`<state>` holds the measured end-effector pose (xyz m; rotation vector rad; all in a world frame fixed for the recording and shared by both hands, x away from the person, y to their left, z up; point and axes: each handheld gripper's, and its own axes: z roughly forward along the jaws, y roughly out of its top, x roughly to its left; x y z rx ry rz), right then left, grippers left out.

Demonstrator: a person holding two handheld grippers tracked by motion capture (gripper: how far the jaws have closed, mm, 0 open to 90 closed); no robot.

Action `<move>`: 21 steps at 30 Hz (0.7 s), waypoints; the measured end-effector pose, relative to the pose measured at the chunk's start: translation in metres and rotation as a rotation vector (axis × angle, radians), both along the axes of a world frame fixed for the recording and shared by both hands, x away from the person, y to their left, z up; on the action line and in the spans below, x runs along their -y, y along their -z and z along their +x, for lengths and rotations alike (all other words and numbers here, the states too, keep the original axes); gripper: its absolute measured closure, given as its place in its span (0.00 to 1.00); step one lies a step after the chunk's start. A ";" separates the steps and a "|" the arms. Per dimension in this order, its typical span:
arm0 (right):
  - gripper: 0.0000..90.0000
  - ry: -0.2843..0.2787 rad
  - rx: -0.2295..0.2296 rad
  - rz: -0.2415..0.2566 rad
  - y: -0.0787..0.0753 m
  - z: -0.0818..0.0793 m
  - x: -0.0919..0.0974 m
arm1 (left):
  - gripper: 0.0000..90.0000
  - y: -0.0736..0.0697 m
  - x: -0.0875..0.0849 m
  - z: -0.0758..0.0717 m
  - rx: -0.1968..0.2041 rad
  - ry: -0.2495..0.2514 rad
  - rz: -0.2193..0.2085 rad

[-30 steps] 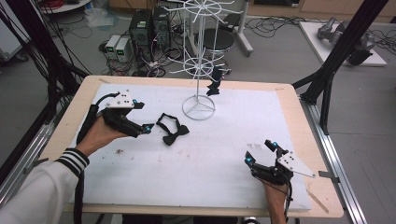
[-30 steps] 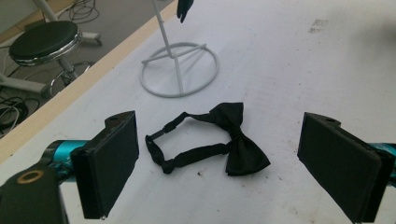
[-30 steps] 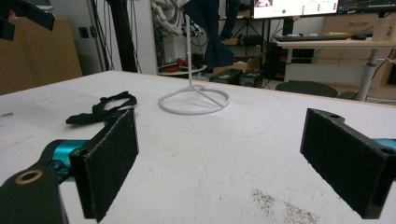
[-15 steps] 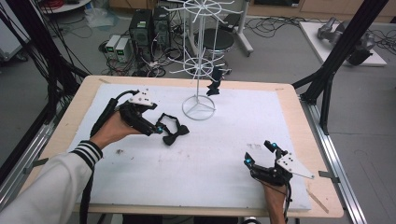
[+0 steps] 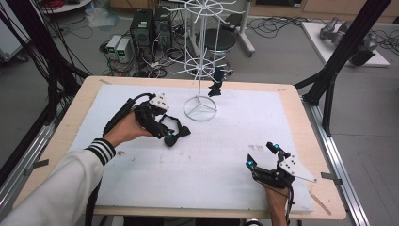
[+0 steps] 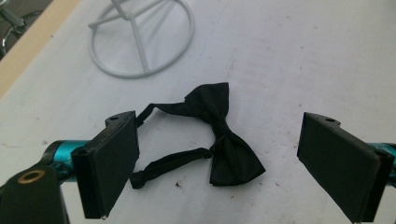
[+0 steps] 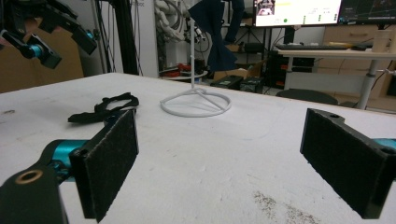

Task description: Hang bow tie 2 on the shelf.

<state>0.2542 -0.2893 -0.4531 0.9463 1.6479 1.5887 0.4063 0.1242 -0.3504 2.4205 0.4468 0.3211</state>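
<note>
Now that the left gripper [image 6: 219, 163] has moved right over the bow tie [image 6: 224, 135], jaws wide, a pickup looks imminent; the right gripper [image 5: 263, 155] rests open, near right.

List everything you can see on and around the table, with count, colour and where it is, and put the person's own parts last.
bow tie on the mat: one, black, lying flat with its strap looped, between the open jaws of the left gripper
hanging bow tie: one, dark, on the wire rack's lower tier
wire rack: one, white, ring base on the far middle of the mat
mat: one, white, covering the table top
table: one, light wood rim
computer towers: two, black, on the floor beyond the table
left gripper: one, black, open, over the bow tie
right gripper: one, black, open, near right of the mat
sleeve: one, white with striped cuff, lower left
</note>
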 end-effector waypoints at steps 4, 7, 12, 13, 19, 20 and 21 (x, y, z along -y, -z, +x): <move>0.12 0.002 0.000 0.002 0.000 0.000 0.000 | 0.15 0.006 0.006 0.002 -0.017 0.008 0.028; 0.12 0.001 0.000 0.009 0.000 0.000 0.000 | 0.15 0.012 0.012 0.005 -0.028 0.012 0.055; 0.12 0.002 0.004 0.004 0.000 0.000 0.000 | 0.17 0.021 0.019 0.011 -0.058 -0.018 0.095; 0.12 0.000 0.008 0.007 0.000 0.000 0.000 | 0.19 0.023 0.020 0.012 -0.061 -0.021 0.112; 0.12 0.002 0.008 0.009 0.001 -0.001 0.000 | 0.22 0.033 0.032 0.016 -0.079 -0.031 0.161; 0.12 0.002 0.008 0.009 0.001 -0.001 0.000 | 0.22 0.034 0.034 0.017 -0.083 -0.032 0.172; 0.12 0.000 0.007 0.008 0.001 -0.001 0.000 | 0.23 0.036 0.036 0.017 -0.087 -0.031 0.180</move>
